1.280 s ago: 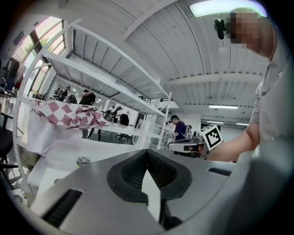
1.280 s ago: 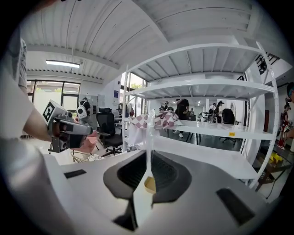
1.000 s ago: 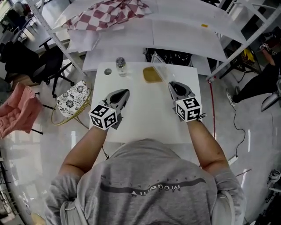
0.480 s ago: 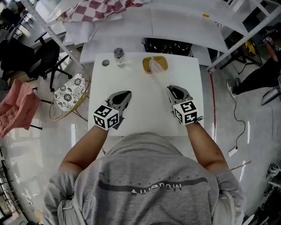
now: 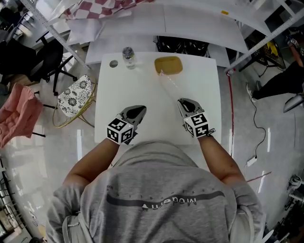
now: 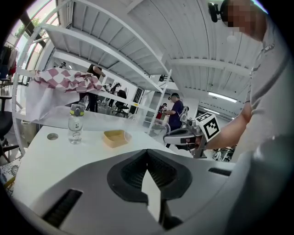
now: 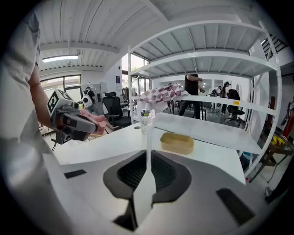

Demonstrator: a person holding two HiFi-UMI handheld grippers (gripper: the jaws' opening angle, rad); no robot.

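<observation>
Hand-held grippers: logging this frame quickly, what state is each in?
Left hand-held gripper: shut, empty.
Right hand-held gripper: shut on a clear plastic piece.

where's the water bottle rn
In the head view the small water bottle stands upright near the far left corner of the white table, between a small grey disc on its left and the yellow container on its right.

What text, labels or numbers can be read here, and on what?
"Modern" (upside down, best guess): white print on the person's grey shirt.
Marker cubes on left gripper and right gripper: black-and-white square patterns, no letters.
Clear plastic bottle label: too small to read.
Small yellow tag on white shelf: too small.
Thin clear strip in right gripper's shut jaws: no print seen.
</observation>
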